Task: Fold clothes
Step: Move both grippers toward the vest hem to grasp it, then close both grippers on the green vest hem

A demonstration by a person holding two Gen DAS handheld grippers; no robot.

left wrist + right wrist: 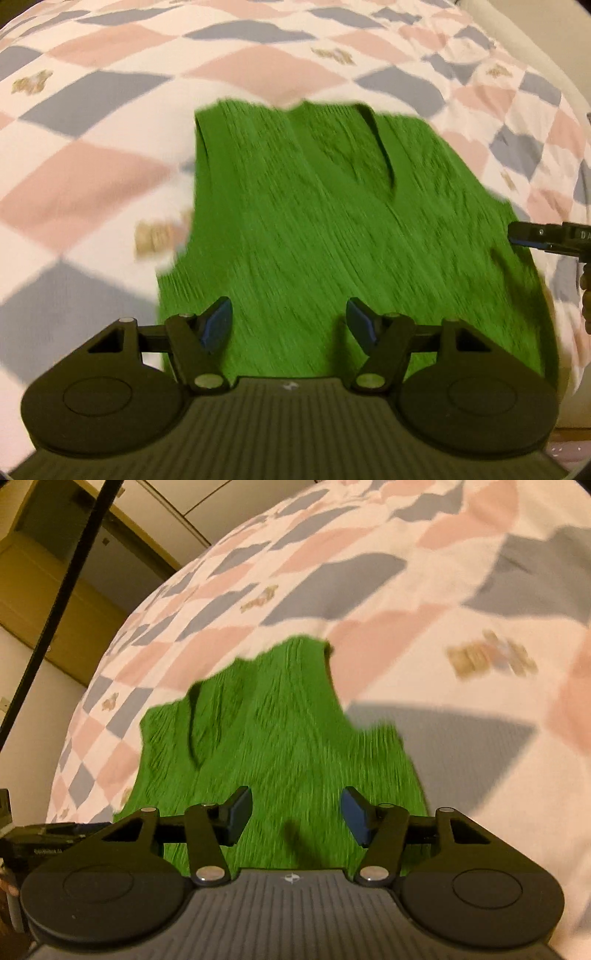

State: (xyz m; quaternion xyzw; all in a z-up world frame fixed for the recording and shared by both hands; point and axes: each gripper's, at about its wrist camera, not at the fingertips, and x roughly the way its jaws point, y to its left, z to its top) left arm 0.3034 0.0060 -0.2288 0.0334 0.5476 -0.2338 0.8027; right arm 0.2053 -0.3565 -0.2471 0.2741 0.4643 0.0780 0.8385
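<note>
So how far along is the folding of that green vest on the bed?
Barely started. Done: the green knit vest is laid out flat on the checkered bedspread, V-neck showing, with no fold in it yet. In hand: nothing; the left gripper and right gripper are both open over its near edge. Left: gripping the vest and making every fold.

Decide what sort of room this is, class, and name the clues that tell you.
Probably a bedroom. A green knitted vest lies on a bed's checked pink, grey and white quilt, and a wooden wardrobe or cabinet stands beside it.
</note>
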